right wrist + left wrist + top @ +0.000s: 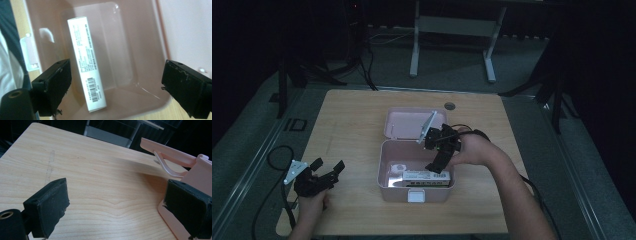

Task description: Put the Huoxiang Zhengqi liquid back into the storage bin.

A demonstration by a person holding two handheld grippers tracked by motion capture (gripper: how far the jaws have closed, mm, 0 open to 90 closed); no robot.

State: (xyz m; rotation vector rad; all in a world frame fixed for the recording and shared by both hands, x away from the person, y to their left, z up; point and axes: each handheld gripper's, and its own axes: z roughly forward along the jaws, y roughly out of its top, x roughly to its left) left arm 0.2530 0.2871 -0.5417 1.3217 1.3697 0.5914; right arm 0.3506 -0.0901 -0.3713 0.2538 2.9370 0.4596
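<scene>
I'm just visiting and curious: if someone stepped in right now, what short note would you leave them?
Right gripper: jaws open, holding nothing, above the open pink box.
Left gripper: jaws open, empty, over the table left of the box.
Things: white carton lies flat inside the box; a small round item sits beside it in the high view. Lid folded back.
Done: carton is in the box.
Left: probably closing the lid.

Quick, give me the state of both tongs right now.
Left tongs: open, empty, jaws wide apart over the table.
Right tongs: open, holding nothing, above the white carton lying in the pink box.
</scene>
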